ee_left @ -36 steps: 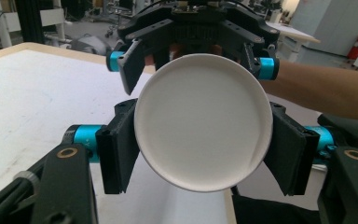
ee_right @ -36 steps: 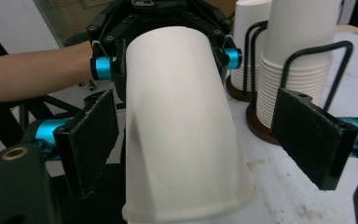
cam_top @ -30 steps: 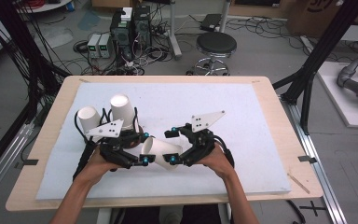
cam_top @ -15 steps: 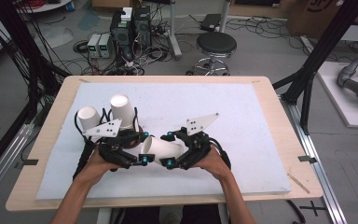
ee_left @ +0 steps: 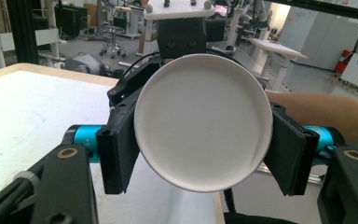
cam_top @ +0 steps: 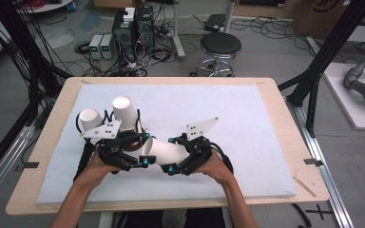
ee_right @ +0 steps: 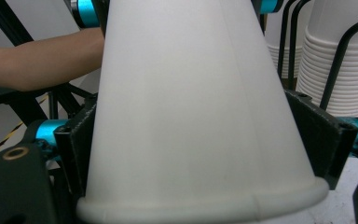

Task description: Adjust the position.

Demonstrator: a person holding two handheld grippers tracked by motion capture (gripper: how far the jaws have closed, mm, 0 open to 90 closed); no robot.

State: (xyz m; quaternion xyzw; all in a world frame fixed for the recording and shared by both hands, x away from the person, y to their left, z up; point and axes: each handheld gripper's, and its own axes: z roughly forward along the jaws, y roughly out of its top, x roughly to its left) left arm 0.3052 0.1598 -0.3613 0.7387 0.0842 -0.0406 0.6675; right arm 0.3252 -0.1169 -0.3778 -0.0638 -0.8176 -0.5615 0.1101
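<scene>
A white paper cup [cam_top: 164,149] lies on its side in the air between my two grippers, above the white mat [cam_top: 247,123]. My left gripper [cam_top: 142,151] is at the cup's base. In the left gripper view the round base [ee_left: 200,121] faces the camera, with a black jaw tight against each side. My right gripper [cam_top: 175,155] faces the left one and is shut on the cup near its rim. In the right gripper view the cup [ee_right: 191,93] tapers away from its rolled rim, with jaws on both flanks.
Two stacks of upturned white cups [cam_top: 90,118] [cam_top: 125,110] stand in black wire holders behind my left hand; they are the stacked cups [ee_right: 340,70] in the right gripper view. The wooden table edge [cam_top: 285,99] frames the mat. A stool and cabling lie beyond.
The right gripper and the cup have edged slightly left towards the left gripper. The left hand has hardly moved.
</scene>
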